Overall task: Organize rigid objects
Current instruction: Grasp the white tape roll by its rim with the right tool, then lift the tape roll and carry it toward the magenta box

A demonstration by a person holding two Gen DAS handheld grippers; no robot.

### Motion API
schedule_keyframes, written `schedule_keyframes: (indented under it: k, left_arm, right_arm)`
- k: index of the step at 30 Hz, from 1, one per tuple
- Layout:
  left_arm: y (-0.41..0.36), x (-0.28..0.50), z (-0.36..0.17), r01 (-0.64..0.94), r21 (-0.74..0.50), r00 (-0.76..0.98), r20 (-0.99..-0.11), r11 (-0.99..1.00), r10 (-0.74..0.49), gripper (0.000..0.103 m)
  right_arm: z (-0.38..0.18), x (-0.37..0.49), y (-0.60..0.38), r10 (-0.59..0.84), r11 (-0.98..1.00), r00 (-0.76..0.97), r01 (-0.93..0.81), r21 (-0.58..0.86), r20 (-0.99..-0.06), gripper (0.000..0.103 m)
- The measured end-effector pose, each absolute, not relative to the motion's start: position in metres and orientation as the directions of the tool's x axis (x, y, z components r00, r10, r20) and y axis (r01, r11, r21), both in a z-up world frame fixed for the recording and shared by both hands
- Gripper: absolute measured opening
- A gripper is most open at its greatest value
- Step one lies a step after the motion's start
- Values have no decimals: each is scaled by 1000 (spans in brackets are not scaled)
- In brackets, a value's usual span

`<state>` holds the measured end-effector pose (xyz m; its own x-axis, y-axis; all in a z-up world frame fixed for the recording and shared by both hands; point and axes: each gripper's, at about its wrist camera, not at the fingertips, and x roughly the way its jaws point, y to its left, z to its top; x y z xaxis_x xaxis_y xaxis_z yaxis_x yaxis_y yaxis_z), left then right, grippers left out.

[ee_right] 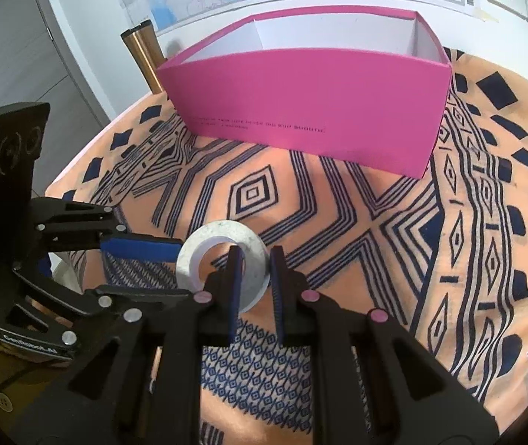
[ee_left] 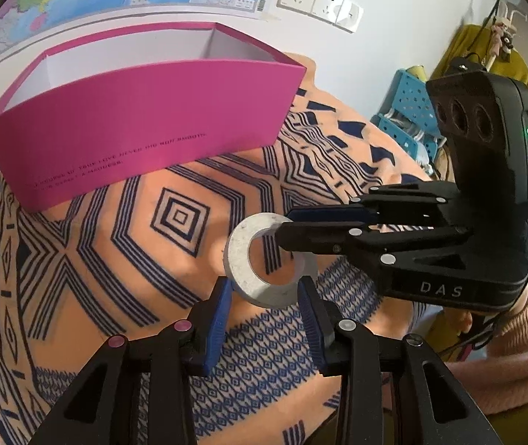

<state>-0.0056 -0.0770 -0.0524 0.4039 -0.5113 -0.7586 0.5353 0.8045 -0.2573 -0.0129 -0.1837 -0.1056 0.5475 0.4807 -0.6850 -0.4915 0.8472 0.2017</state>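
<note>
Both tongs grip one grey ring [ee_left: 269,259] just above the patterned bench cloth [ee_left: 123,244]: left tongs [ee_left: 266,293] span its rim, right tongs [ee_right: 256,263] pinch its band, steadying it toward the pink box [ee_left: 145,133].

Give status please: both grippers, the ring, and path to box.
Left gripper and right gripper both shut on grey ring. Ring lifted, tilted. Pink box open, nothing between.

A pale grey speckled ring [ee_left: 269,259] sits between the blue-padded black fingers [ee_left: 223,319]. Under them the cloth [ee_left: 115,259] is peach-orange with dark navy stripes, nested diamonds and a small blue lattice print. Beyond the fingers stands a magenta box [ee_left: 145,126], white inside, with a line of dark lettering.
</note>
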Motion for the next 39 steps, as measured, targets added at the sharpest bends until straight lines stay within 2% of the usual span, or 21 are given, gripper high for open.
schedule_keyframes:
  k: [39]
  left_arm:
    - [-79, 15, -6, 542, -186, 513, -700, 820, -498, 34]
  right_arm:
    - [-60, 1, -190, 466, 865, 648, -477, 157, -602, 17]
